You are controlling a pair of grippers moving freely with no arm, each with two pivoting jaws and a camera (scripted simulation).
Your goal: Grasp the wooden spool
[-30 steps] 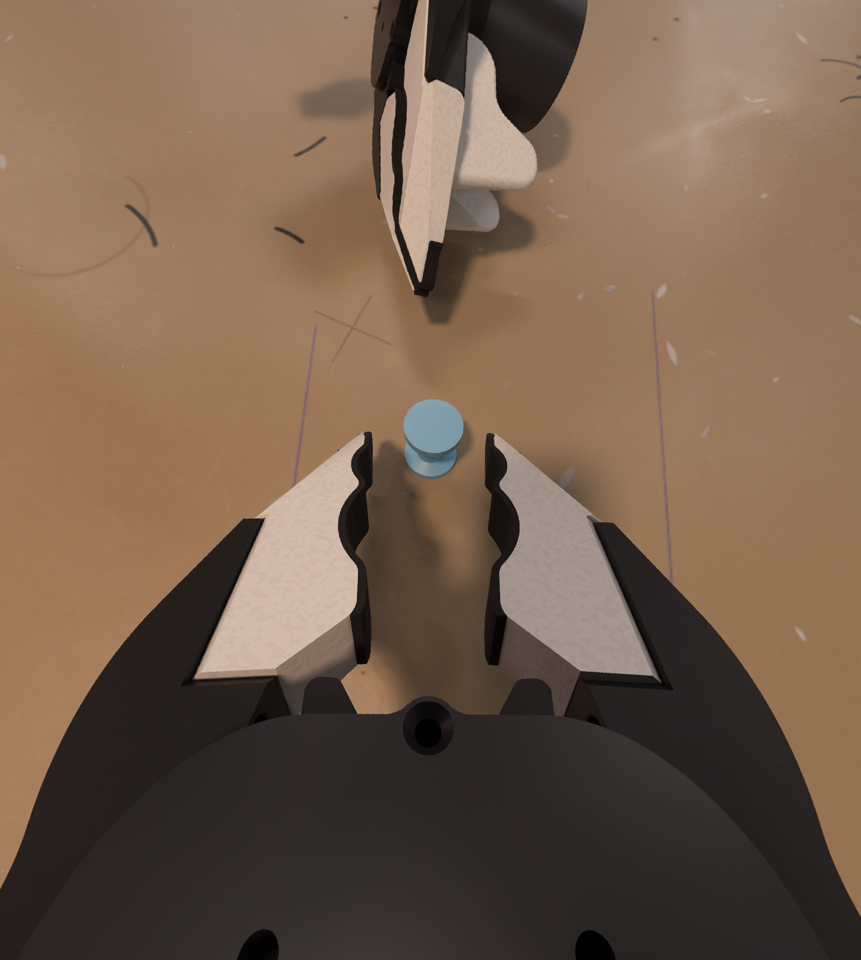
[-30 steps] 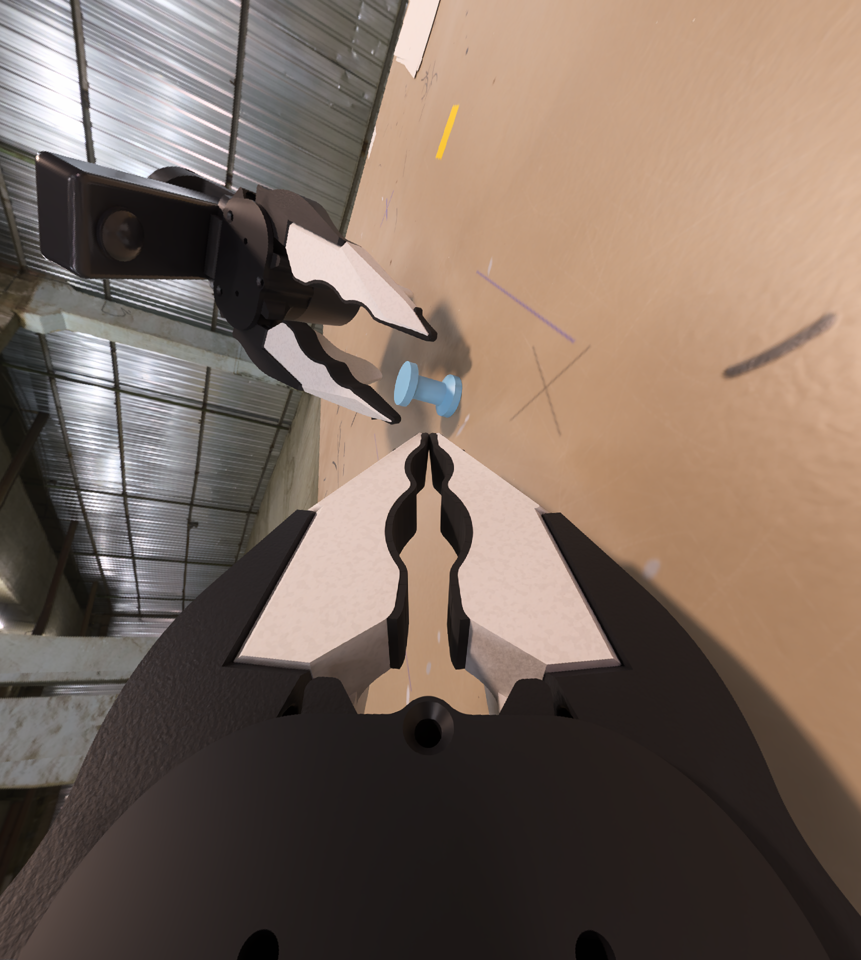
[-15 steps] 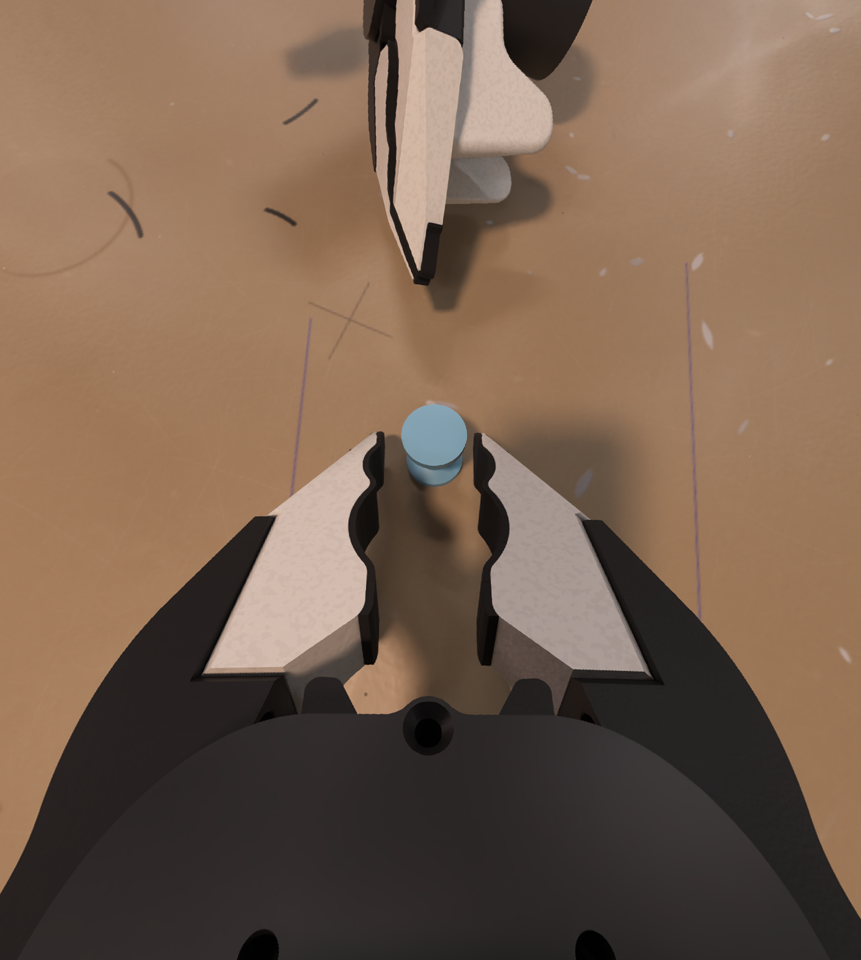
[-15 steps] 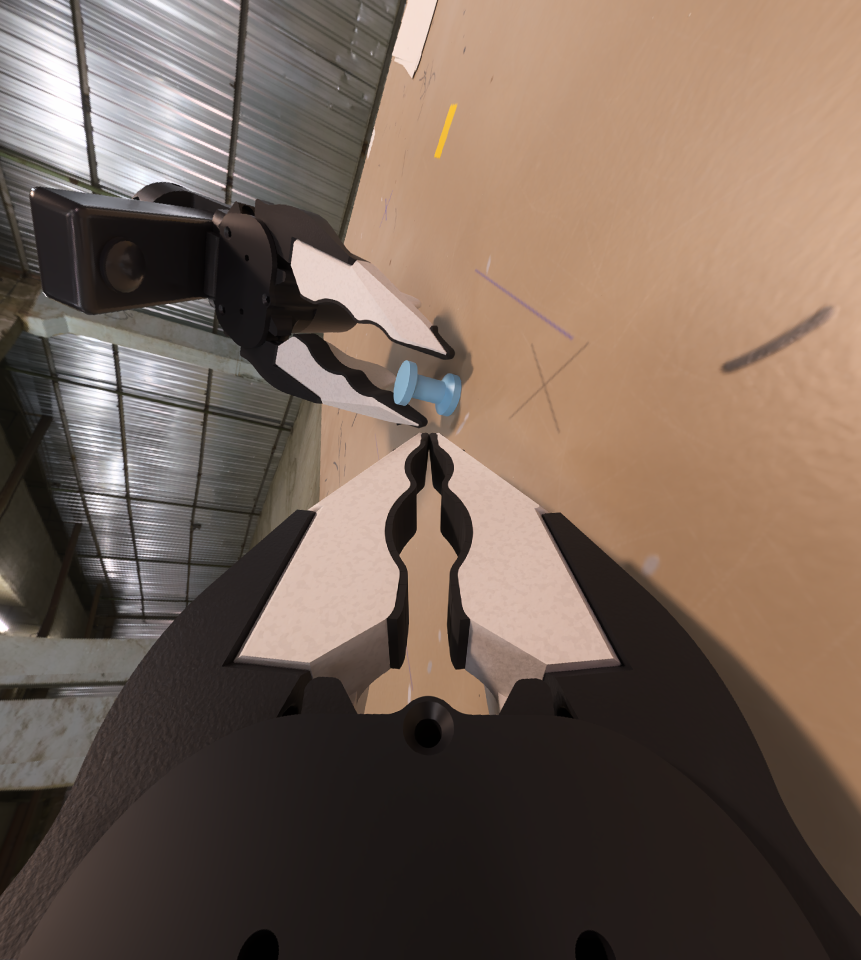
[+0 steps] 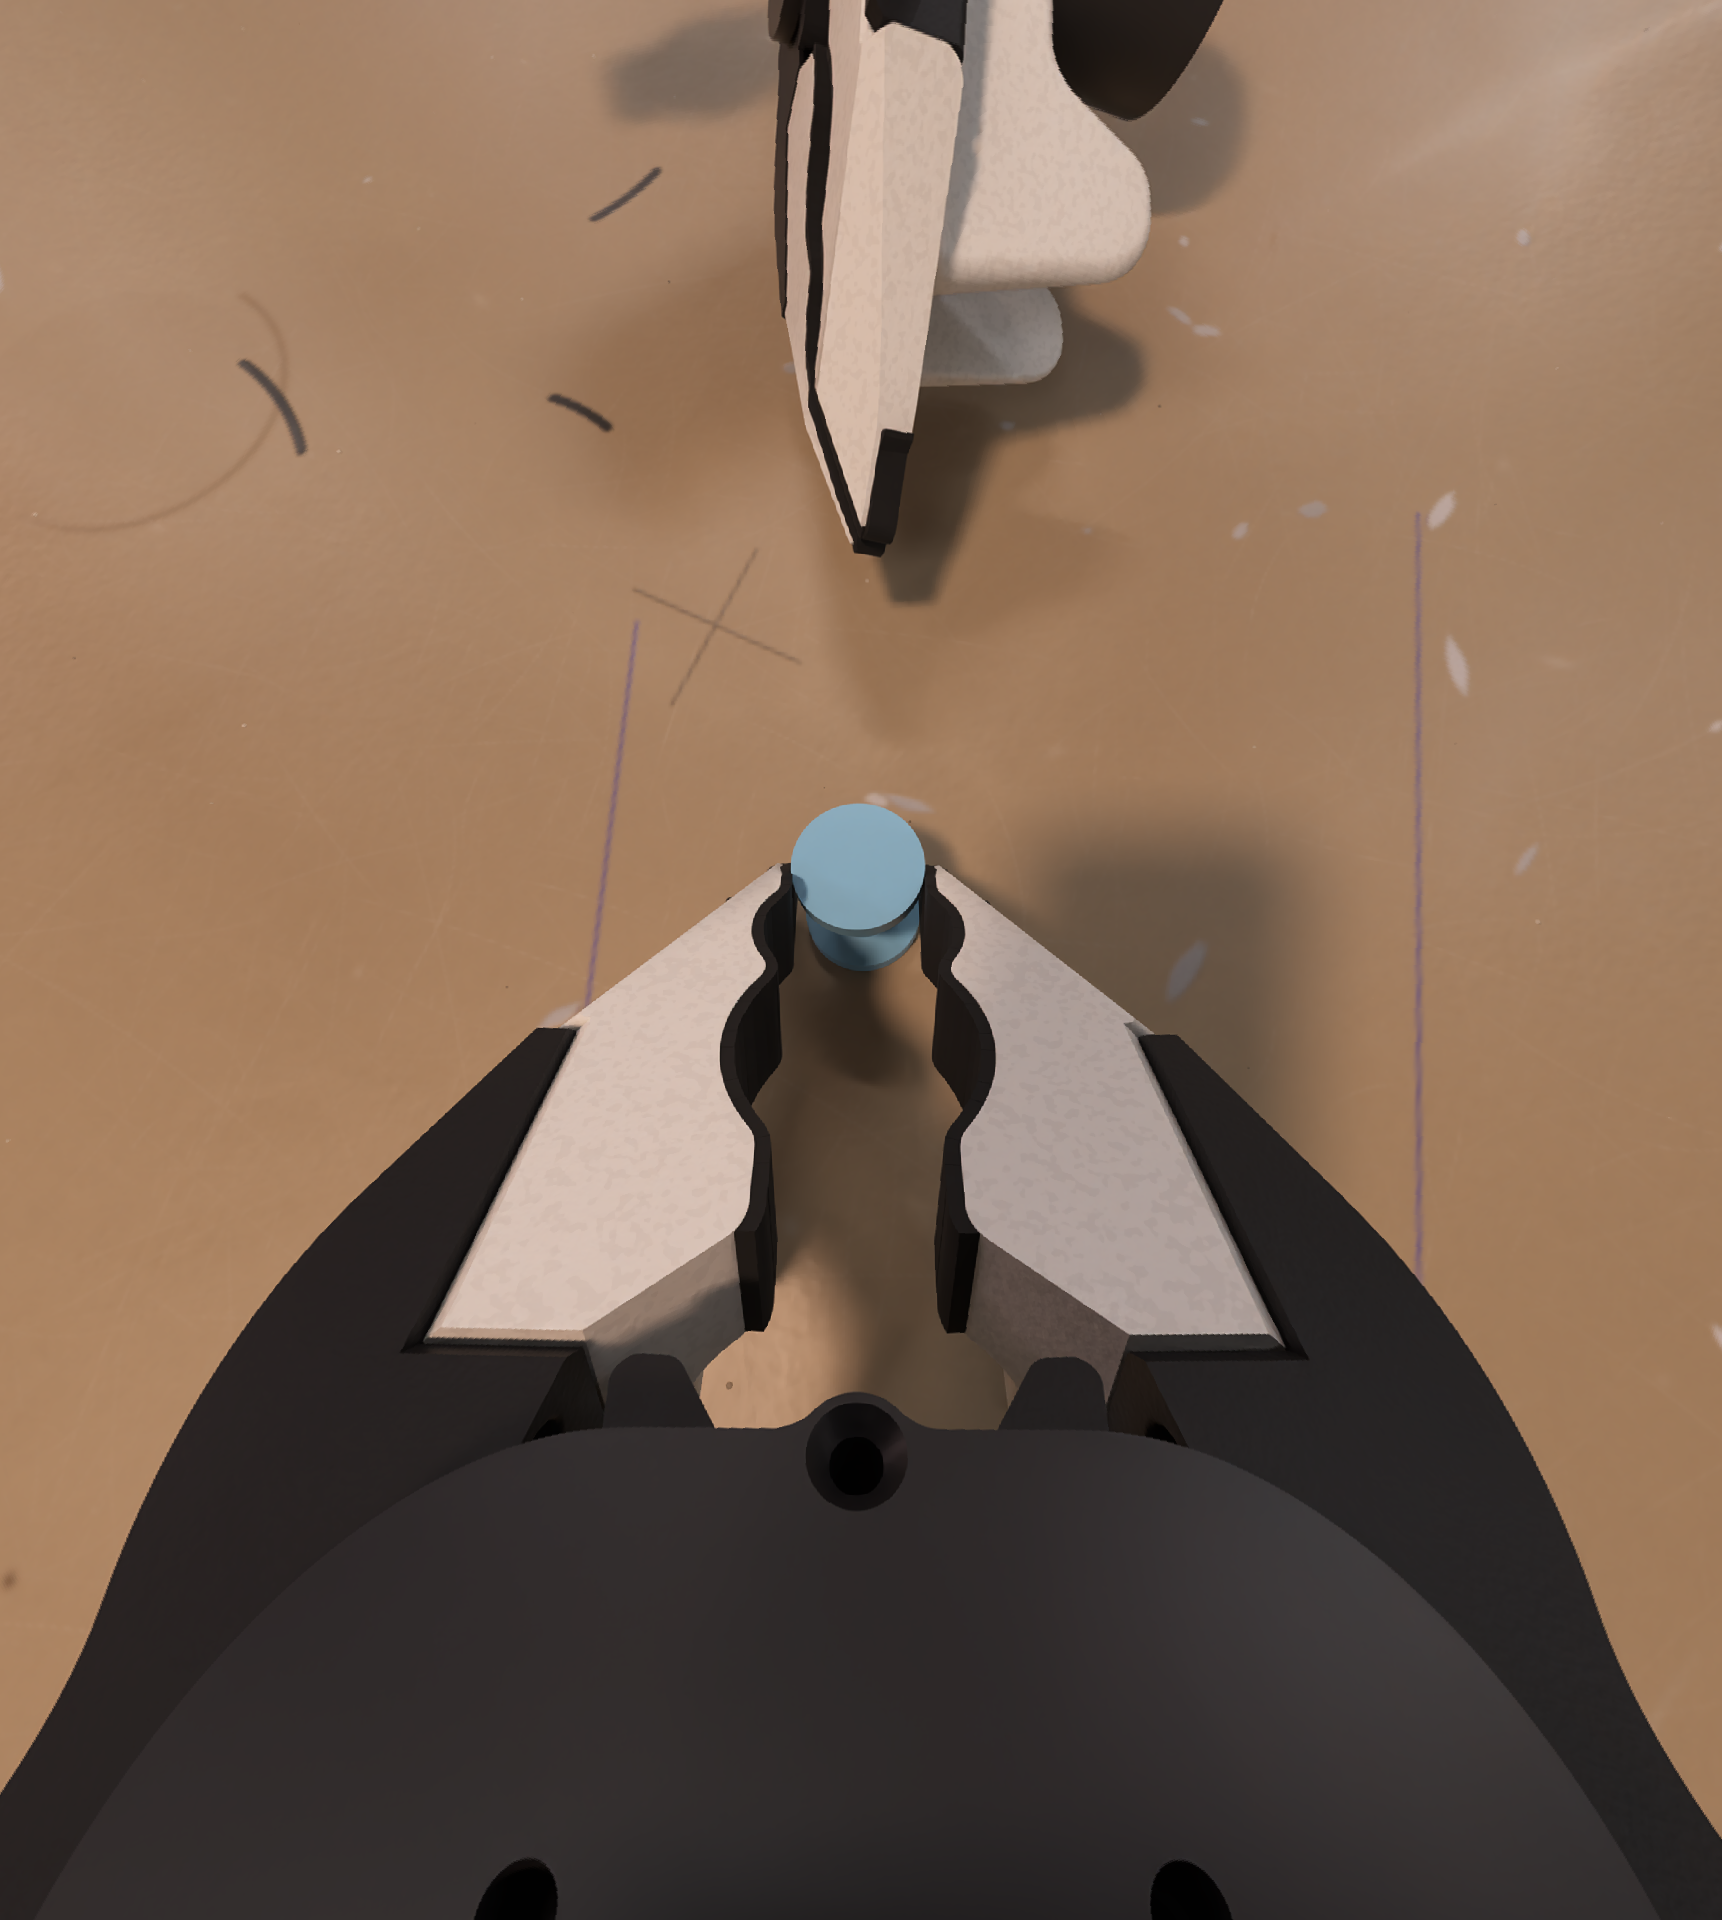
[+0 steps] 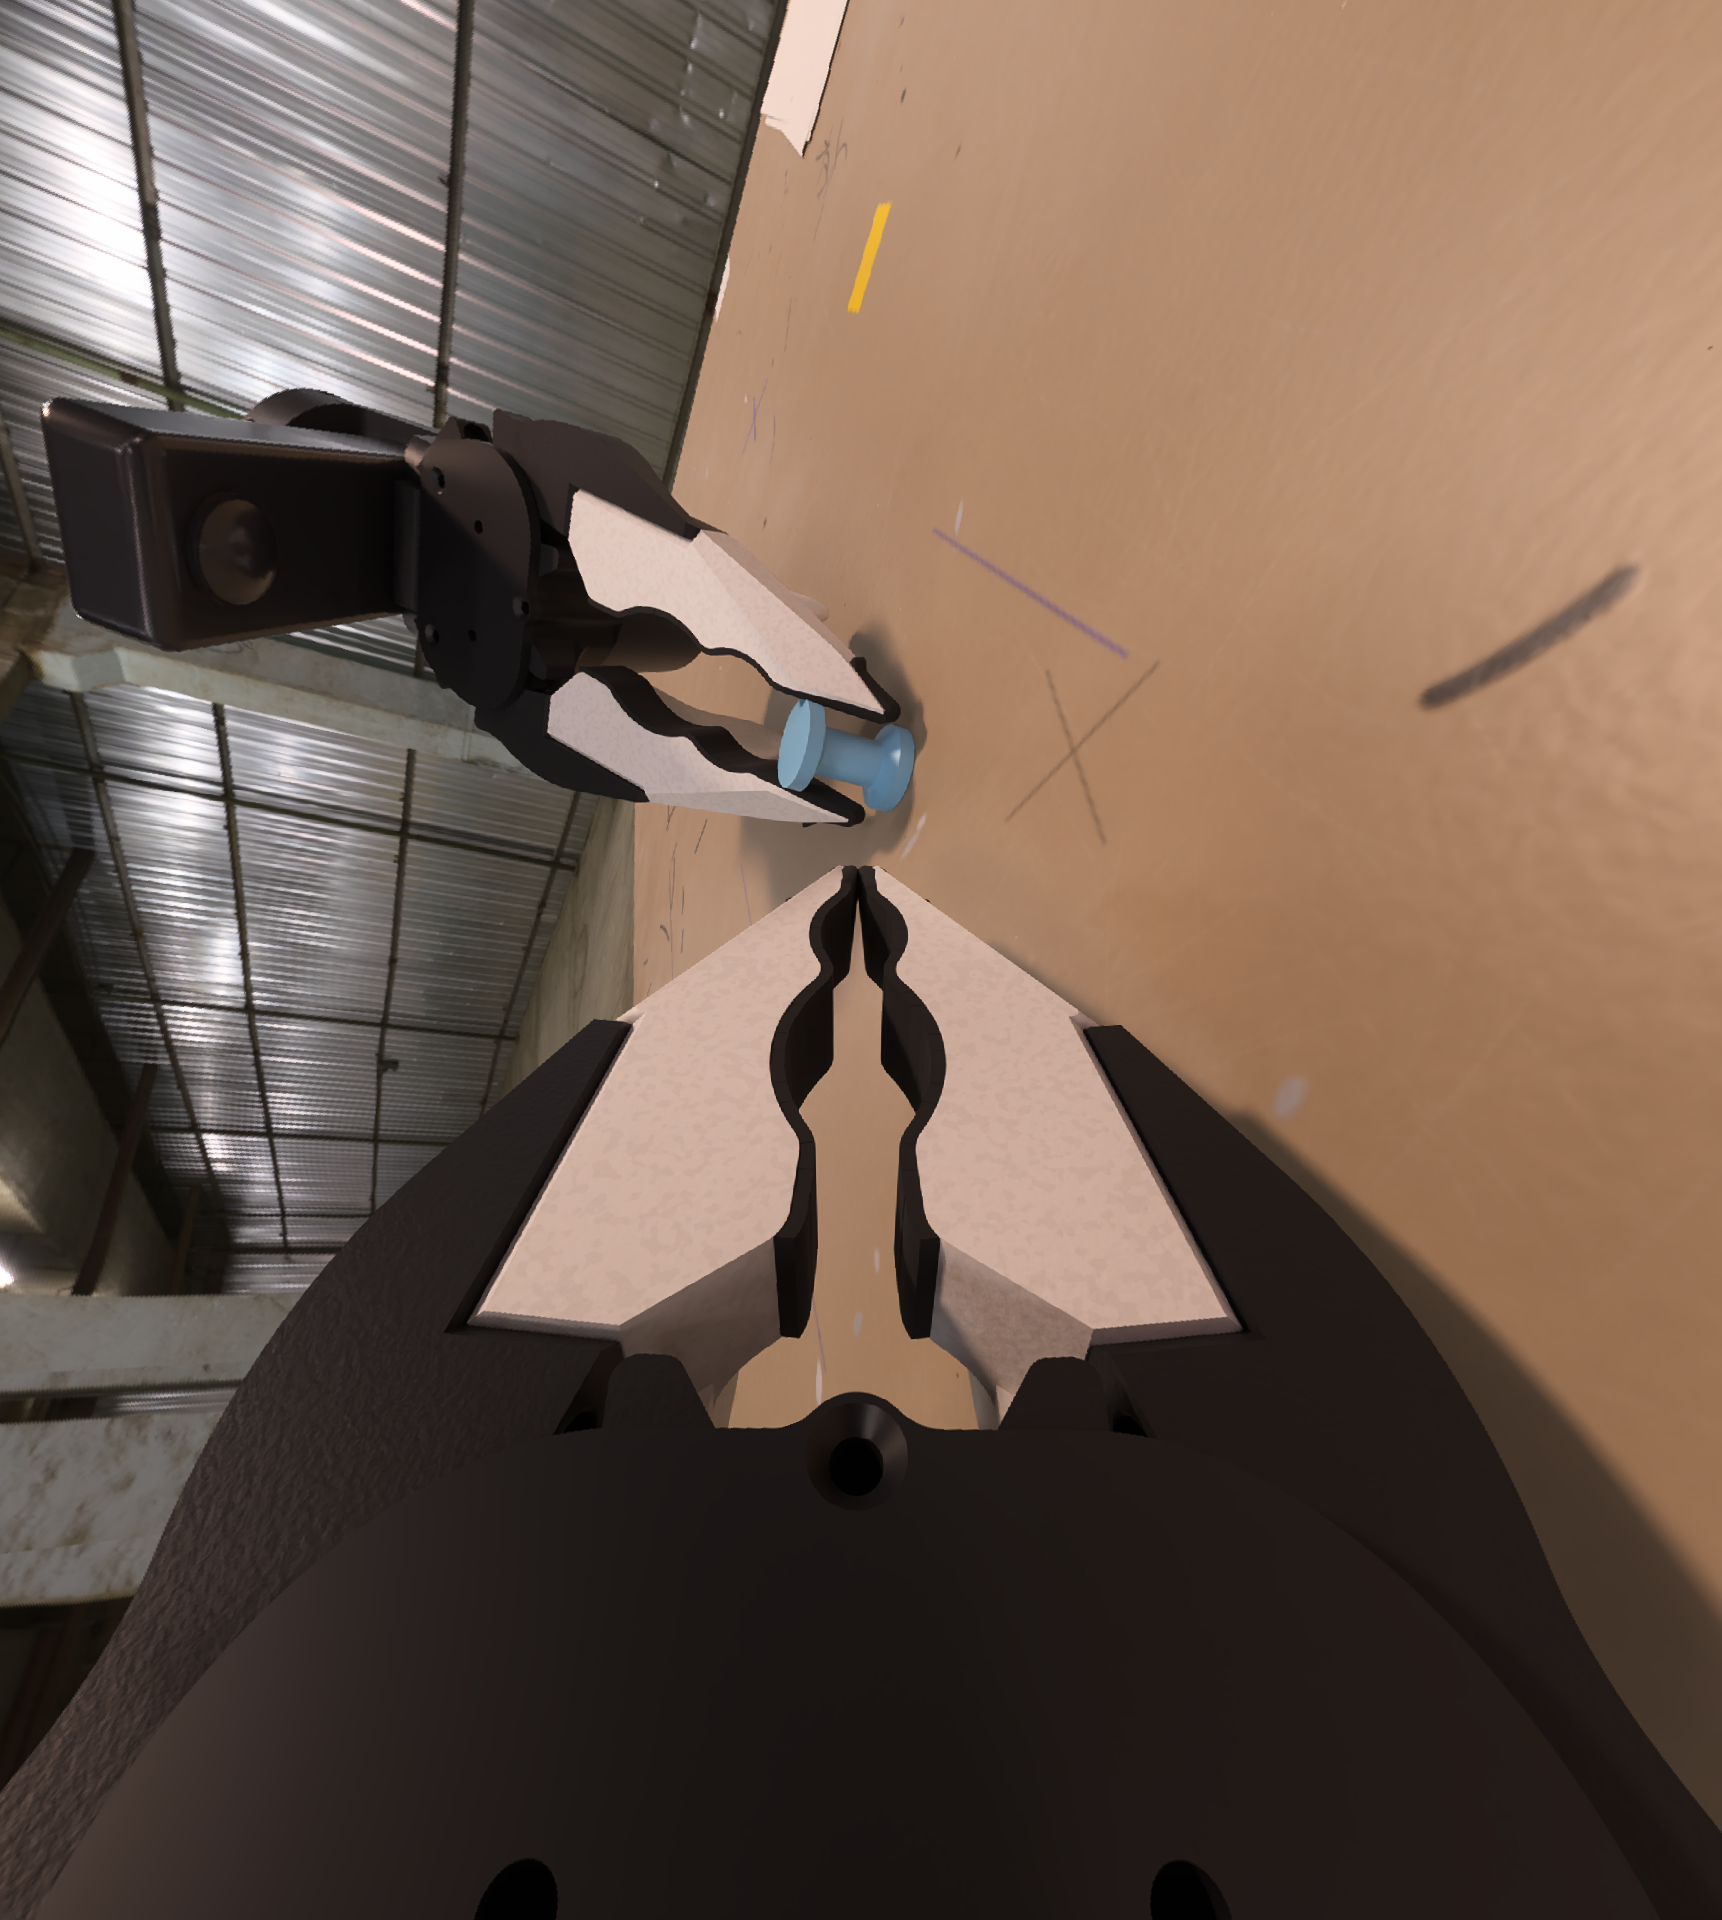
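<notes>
The spool (image 5: 857, 868) is light blue and stands upright on the brown table (image 5: 213, 831). It also shows in the right wrist view (image 6: 841, 758). My left gripper (image 5: 857, 888) points down over it, one fingertip on each side of the flanges with only a sliver of gap. Its jaws are narrowly open, and from the right wrist view (image 6: 857, 764) its tips reach almost to the table. My right gripper (image 6: 855, 873) is shut and empty. It lies low over the table, its tips a short way from the spool, and shows beyond the spool (image 5: 872, 520).
The table bears a pencilled cross (image 5: 717, 623), thin purple lines (image 5: 1418, 883) and dark scuffs (image 5: 275, 405). A yellow mark (image 6: 867, 255) lies far off. Corrugated metal walls and concrete beams (image 6: 213, 312) stand beyond the table's edge.
My left gripper has come down and forward, so the spool now sits between its fingertips, and its jaws have narrowed. The right gripper has stayed shut and barely moved.
</notes>
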